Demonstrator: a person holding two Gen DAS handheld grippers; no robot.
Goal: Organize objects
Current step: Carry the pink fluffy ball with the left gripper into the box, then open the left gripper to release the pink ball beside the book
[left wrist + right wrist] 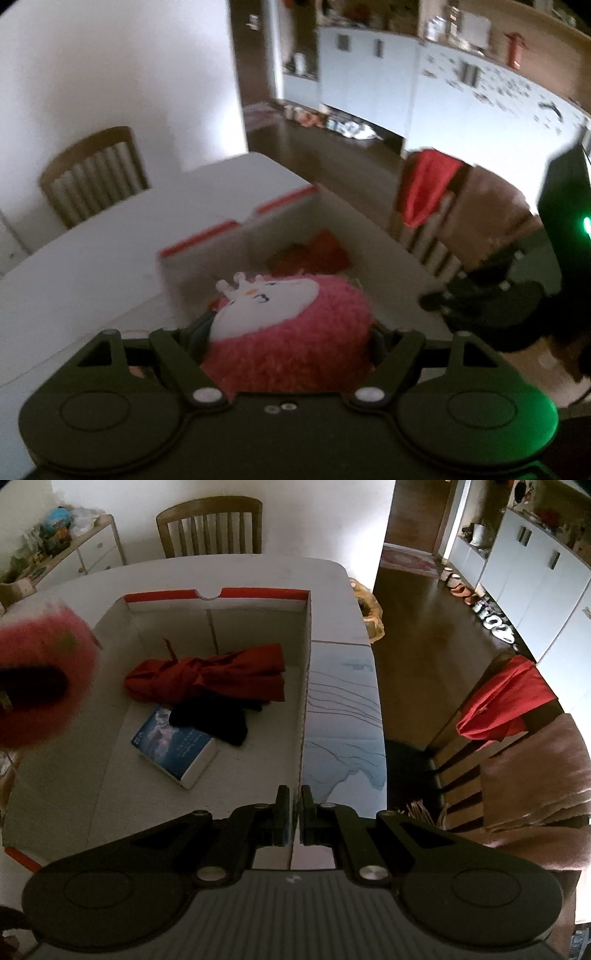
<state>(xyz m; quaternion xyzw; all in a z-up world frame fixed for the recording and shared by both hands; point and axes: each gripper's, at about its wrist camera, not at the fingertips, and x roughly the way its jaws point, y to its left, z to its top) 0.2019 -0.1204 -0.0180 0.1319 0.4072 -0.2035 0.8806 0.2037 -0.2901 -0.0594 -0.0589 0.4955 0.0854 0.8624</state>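
My left gripper (291, 332) is shut on a fluffy pink plush toy (295, 332) with a white face and a small crown. It holds the toy just above the near end of an open cardboard box (207, 240) with red edge strips. In the right wrist view the same pink plush toy (40, 675) hangs blurred at the box's left wall. Inside the box (308, 635) lie a knotted red cloth (210, 675), a black cloth (218, 720) and a blue book (173, 746). My right gripper (294, 812) is shut on the box's right wall near its front corner.
The box stands on a white table (258, 568). A wooden chair (210, 528) stands at the table's far side. Another chair (506, 716) draped with a red cloth stands at the right. White cabinets (535, 576) line the far wall across a dark wooden floor.
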